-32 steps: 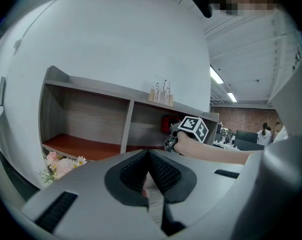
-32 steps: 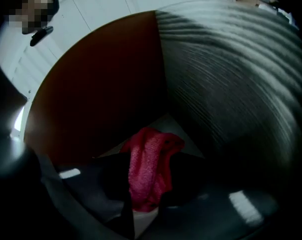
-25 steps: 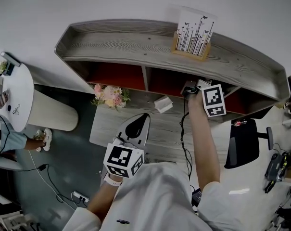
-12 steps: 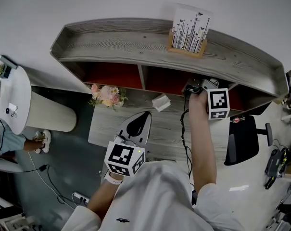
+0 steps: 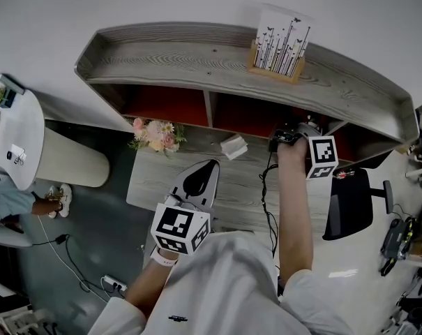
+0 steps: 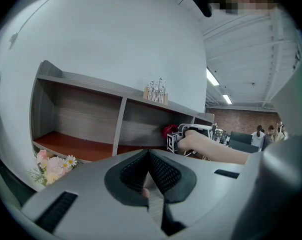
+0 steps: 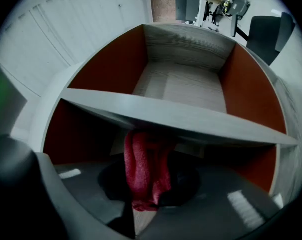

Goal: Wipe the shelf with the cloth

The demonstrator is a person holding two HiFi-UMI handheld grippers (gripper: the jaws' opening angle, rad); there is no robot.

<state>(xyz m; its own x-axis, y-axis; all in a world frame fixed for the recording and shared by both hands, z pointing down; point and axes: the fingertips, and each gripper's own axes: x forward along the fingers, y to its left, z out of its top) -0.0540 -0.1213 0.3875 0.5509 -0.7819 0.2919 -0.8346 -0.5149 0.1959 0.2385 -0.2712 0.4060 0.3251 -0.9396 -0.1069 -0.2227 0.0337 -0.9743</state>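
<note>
R gripper (image 7: 145,196) was clamped on red cloth (image 7: 143,166), up at a shelf (image 5: 197,65) board's edge. L gripper (image 6: 151,179) jaws together, empty, held low.

On shelf (image 5: 197,58) top, card holder (image 5: 279,47); flowers (image 5: 155,135) below left; cloth (image 7: 146,169) at right compartment.

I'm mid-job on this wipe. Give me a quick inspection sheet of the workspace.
Surface: grey wood shelf with red-lined compartments; desk below.
Job's things: red cloth at the right compartment.
Clutter: card stand on the shelf top; flowers and a small white item on the desk.
Grippers: right claw shut on the cloth; left claw shut, nothing in it, above the desk.
Cables: black cable along the right arm; power strip on the floor.
Surroundings: black chair, round white table.
</note>
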